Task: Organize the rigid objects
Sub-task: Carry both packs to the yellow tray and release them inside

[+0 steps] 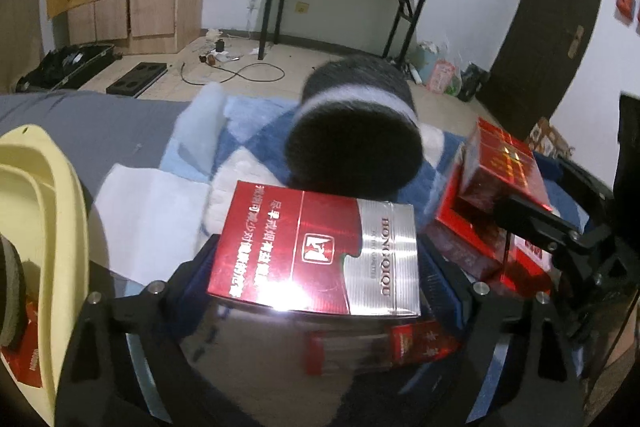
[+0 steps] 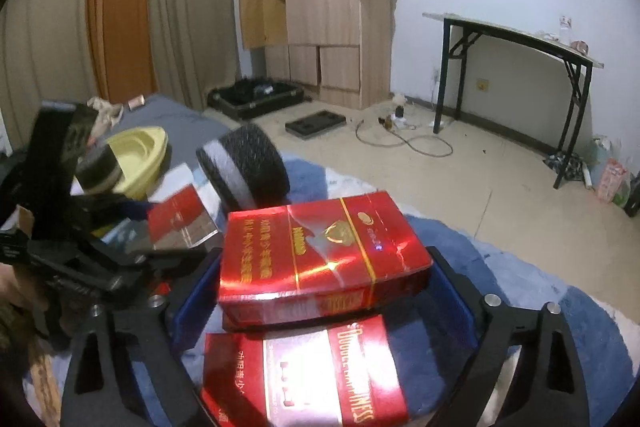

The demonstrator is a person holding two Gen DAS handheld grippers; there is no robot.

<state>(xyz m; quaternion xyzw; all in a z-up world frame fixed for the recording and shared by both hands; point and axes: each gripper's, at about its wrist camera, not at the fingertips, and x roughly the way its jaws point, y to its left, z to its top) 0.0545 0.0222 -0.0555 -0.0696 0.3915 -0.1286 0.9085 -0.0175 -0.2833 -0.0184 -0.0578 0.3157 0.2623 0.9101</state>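
A red and silver cigarette pack [image 1: 316, 247] fills the gap between my left gripper's [image 1: 320, 255] blue pads, which are shut on its short ends. Under it lies another red pack [image 1: 384, 347]. My right gripper [image 2: 326, 259] is shut the same way on a glossy red pack with gold stripes [image 2: 320, 251], held over a red and white pack [image 2: 304, 375]. In the left wrist view that glossy red pack [image 1: 500, 163] sits tilted above a pile of red packs [image 1: 468, 231]. A black furry roll with a white band [image 1: 356, 131] lies just beyond both grippers.
Everything rests on a blue and white fluffy blanket [image 2: 520, 267] over a grey bed sheet [image 1: 80, 123]. A pale yellow basin [image 1: 52, 211] at the left holds a second dark roll [image 2: 98, 167] and a red pack [image 1: 24, 359]. White paper [image 1: 148, 211] lies beside it.
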